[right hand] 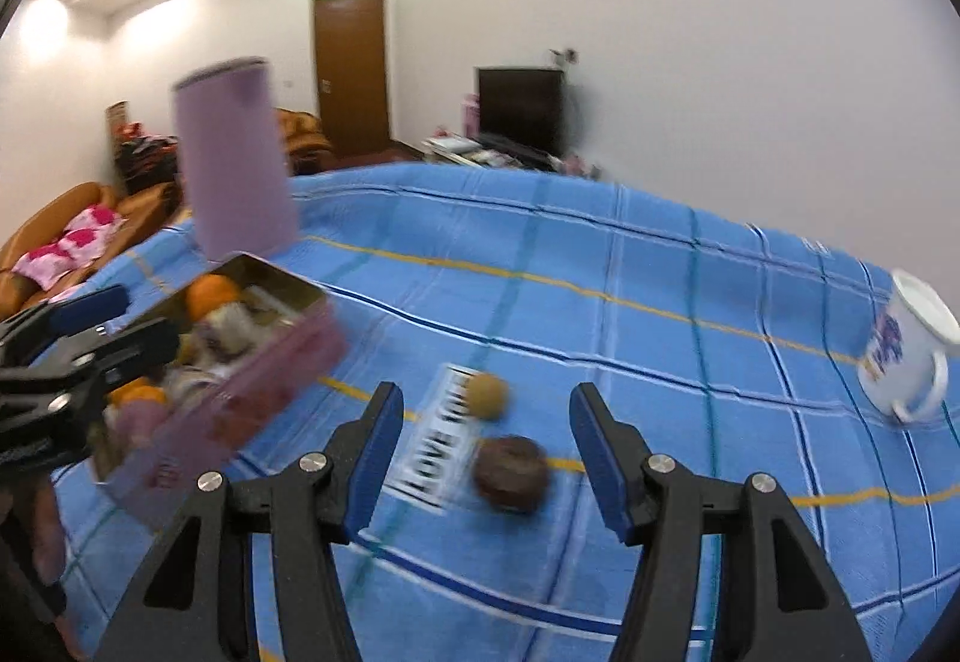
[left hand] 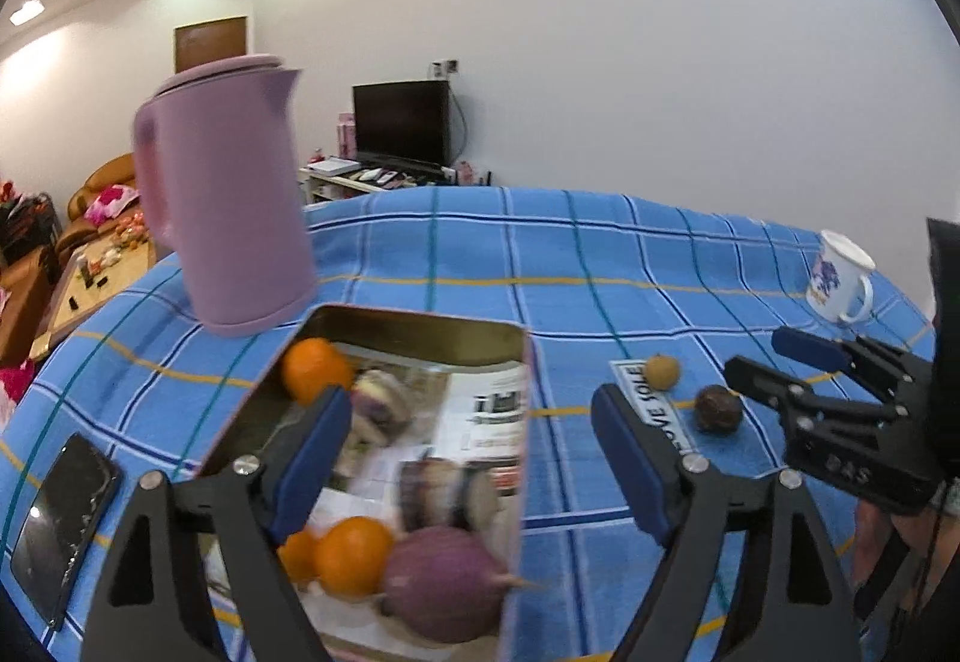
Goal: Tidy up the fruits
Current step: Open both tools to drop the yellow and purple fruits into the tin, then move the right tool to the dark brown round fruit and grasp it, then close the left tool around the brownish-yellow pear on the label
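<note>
Left gripper (left hand: 471, 458): jaws spread wide over the tin, nothing pressed between the pads.
Right gripper (right hand: 486, 458): fingers apart, nothing clamped; the passion fruit lies just ahead between the fingertips, untouched.
Tin (left hand: 525, 404): open rectangular metal box lined with printed paper, under and between the left fingers; in the right wrist view it sits off to the left of the right fingers.
Oranges (left hand: 354, 554): two near the left pad's base at the tin's near end, one more (left hand: 315, 368) at the far end just beyond the left fingertip.
Purple fruit (left hand: 444, 584): large and round, beside the near oranges inside the tin.
Other contents: blurred pale and purple pieces mid-tin; cannot tell what they are.
Passion fruit (right hand: 510, 473): dark, wrinkled, on the cloth outside the tin.
Small yellow-brown fruit (right hand: 487, 393): just beyond the passion fruit, touching the card's far end.
Card (right hand: 441, 443): white, black lettering, left of the passion fruit.
Kettle (left hand: 225, 194): pink, beyond the tin.
Mug (right hand: 906, 356): white enamel, far right of the right fingers.
Phone (left hand: 63, 524): left of the left fingers.
Tablecloth (left hand: 600, 254): blue plaid.
</note>
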